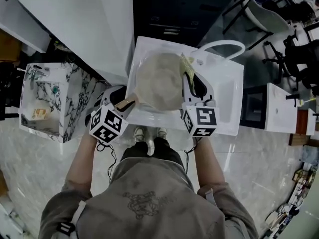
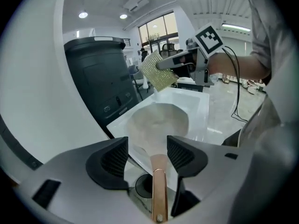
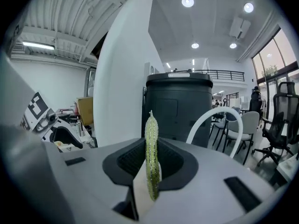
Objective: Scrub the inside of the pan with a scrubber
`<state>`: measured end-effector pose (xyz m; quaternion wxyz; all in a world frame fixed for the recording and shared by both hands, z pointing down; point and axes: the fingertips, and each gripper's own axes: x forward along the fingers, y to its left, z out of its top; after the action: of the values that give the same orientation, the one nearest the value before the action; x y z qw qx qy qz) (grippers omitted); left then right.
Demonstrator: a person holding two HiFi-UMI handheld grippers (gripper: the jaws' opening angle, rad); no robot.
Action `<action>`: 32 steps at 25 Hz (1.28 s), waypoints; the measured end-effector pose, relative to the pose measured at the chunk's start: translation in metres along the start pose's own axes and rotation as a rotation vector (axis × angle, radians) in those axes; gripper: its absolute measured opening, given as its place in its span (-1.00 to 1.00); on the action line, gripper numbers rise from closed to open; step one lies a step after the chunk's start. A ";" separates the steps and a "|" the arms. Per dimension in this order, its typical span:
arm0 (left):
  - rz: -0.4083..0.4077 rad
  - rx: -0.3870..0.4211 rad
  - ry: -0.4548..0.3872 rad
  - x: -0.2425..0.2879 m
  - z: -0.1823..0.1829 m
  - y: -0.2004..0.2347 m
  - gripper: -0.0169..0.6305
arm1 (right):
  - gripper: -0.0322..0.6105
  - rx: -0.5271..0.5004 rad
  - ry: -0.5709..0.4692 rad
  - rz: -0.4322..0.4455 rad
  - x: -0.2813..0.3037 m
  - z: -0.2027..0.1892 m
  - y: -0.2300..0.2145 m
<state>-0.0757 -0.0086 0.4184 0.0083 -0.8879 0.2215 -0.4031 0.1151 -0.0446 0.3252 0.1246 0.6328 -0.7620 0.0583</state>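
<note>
A pale round pan (image 1: pixel 158 81) lies in the white sink (image 1: pixel 230 101), its copper handle (image 1: pixel 127 103) pointing toward the lower left. My left gripper (image 1: pixel 119 99) hovers at that handle. In the left gripper view the jaws (image 2: pixel 147 155) stand wide open with the handle (image 2: pixel 159 183) lying between them, closer to the right pad, and neither pad presses on it. My right gripper (image 1: pixel 192 78) hangs over the pan's right rim, shut on a yellow-green scrubber (image 1: pixel 188 66). The right gripper view shows the scrubber (image 3: pixel 151 148) edge-on, pinched between the pads.
A white arched faucet (image 1: pixel 224 46) rises at the sink's far right corner. A marble-patterned stand (image 1: pixel 70 103) with small items sits left of the sink. A dark bin (image 2: pixel 100 78) and a white column (image 1: pixel 84 19) stand behind. Office chairs (image 1: pixel 294 54) are at the right.
</note>
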 end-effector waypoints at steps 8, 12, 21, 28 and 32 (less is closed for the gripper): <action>-0.051 -0.030 0.153 0.042 -0.036 -0.010 -0.18 | -0.66 -0.014 0.085 0.034 0.055 -0.050 -0.016; -0.086 -0.042 0.232 0.057 -0.059 -0.017 -0.18 | -0.66 -0.024 0.123 0.022 0.077 -0.076 -0.026; -0.160 -0.075 0.400 0.080 -0.098 -0.026 -0.18 | -0.66 -0.054 0.242 -0.026 0.112 -0.133 -0.042; -0.194 0.005 0.513 0.094 -0.121 -0.030 -0.20 | -0.66 -0.096 0.314 -0.115 0.131 -0.170 -0.054; -0.209 -0.007 0.516 0.097 -0.123 -0.033 -0.40 | -0.66 -0.090 0.355 -0.122 0.140 -0.193 -0.052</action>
<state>-0.0957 0.0023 0.5774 -0.0930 -0.7740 0.1248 -0.6138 0.1645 -0.1401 0.5443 0.2887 0.6515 -0.6899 0.1274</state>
